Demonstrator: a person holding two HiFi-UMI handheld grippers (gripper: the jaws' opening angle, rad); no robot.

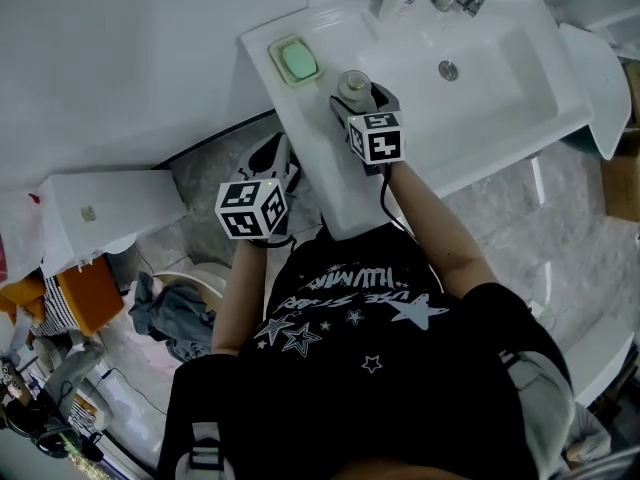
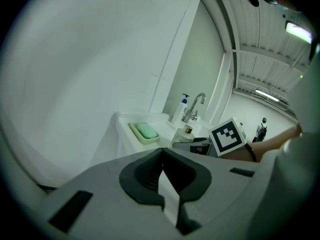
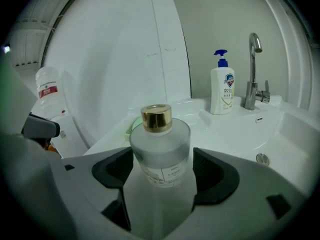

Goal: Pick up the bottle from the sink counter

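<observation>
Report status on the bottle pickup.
Left tongs shut, empty. Right tongs clamped on bottle. Nothing in the way.

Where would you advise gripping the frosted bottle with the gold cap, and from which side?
Grip the frosted bottle by its wide body, not the narrow gold cap, coming level from the counter's front edge: it stands upright, sides exposed.

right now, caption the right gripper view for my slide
Right gripper clasps a frosted gold-capped bottle at the sink, soap pump and faucet behind

The bottle (image 3: 161,156) looks frosted, matt glass, its cap (image 3: 156,118) shiny gold; sink counter (image 3: 222,130) glossy white, tap (image 3: 251,79) polished metal.
</observation>
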